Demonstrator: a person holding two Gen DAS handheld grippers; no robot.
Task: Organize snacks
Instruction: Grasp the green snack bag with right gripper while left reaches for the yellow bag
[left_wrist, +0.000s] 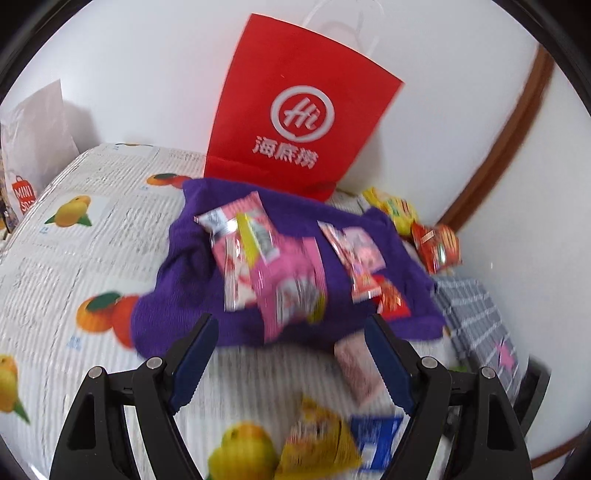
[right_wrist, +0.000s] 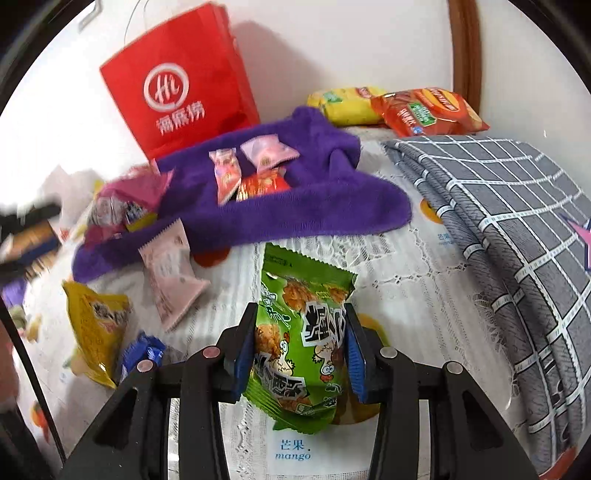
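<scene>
My right gripper is shut on a green snack packet, held just above the table. A purple cloth lies ahead with pink and red snack packets on it. My left gripper is open and empty, just before the purple cloth, where several pink packets lie. A pale pink packet lies by its right finger. A yellow packet and a blue packet lie below. The left wrist view is blurred.
A red paper bag stands against the wall behind the cloth, also in the right wrist view. Yellow and red chip bags lie at the back right. A folded grey checked cloth lies on the right. A white Miniso bag stands far left.
</scene>
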